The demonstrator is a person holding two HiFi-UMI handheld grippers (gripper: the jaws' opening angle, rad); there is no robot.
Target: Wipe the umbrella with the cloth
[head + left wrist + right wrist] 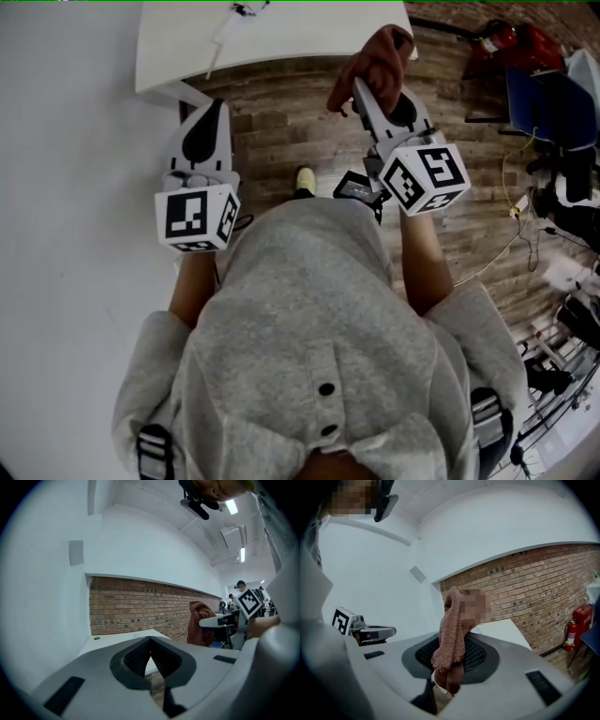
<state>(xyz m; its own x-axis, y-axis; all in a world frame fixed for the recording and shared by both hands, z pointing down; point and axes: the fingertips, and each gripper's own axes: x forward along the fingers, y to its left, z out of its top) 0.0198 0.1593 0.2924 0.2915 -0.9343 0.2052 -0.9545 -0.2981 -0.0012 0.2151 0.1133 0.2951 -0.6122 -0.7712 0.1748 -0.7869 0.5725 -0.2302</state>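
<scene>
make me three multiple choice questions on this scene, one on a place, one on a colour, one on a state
1. Where is the cloth?
A. lying on the white table
B. clamped in the right gripper
C. on the wooden floor

2. What colour is the cloth?
A. reddish brown
B. blue
C. yellow

3. How do the jaws of the left gripper stand?
A. wide apart
B. closed on the cloth
C. closed with nothing between them

Answers:
1 B, as the right gripper view shows the cloth pinched between that gripper's pads and bunched up past them.
2 A, as it looks reddish brown in all three views.
3 C, as the left gripper view shows the pads meeting at their tips with nothing between them.
</scene>
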